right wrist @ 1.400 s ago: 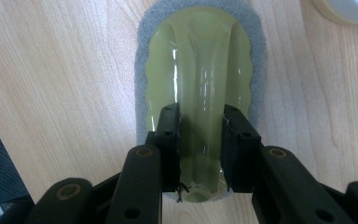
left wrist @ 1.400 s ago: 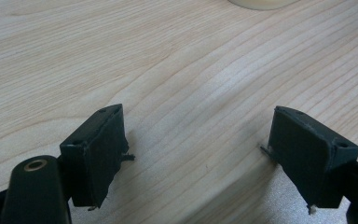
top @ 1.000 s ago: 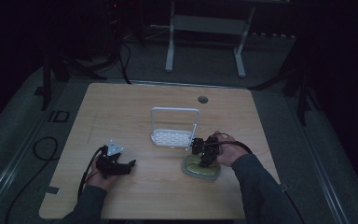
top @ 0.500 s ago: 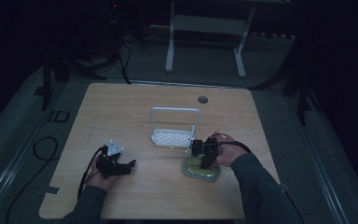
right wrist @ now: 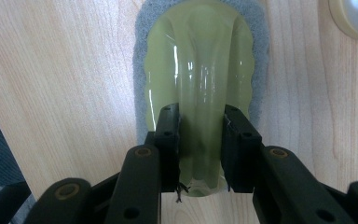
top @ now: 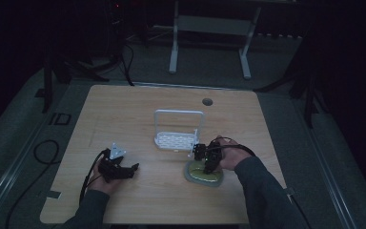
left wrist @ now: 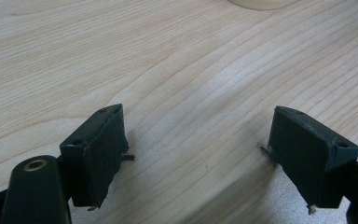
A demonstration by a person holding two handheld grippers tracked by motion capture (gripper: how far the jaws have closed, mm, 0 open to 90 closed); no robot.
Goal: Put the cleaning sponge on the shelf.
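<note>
A scrubber lies on the wooden table: a translucent yellow-green handle (right wrist: 200, 56) on a grey pad (right wrist: 142, 37), at the right front in the high view (top: 198, 177). My right gripper (right wrist: 200, 116) points down at it, its two black jaws closed on the handle's raised middle ridge. From above, the right gripper (top: 208, 164) sits over the scrubber with a hand behind it. My left gripper (left wrist: 196, 126) rests low over bare wood with its jaws wide apart and nothing between them; it shows at the left front (top: 131, 169).
A white wire-framed rack (top: 178, 138) stands mid-table, just behind and left of the scrubber. A round pale-rimmed object (right wrist: 354, 18) lies close beside the scrubber. A cable hole (top: 207, 101) sits near the table's far edge. A metal stand (top: 209, 28) is on the floor beyond.
</note>
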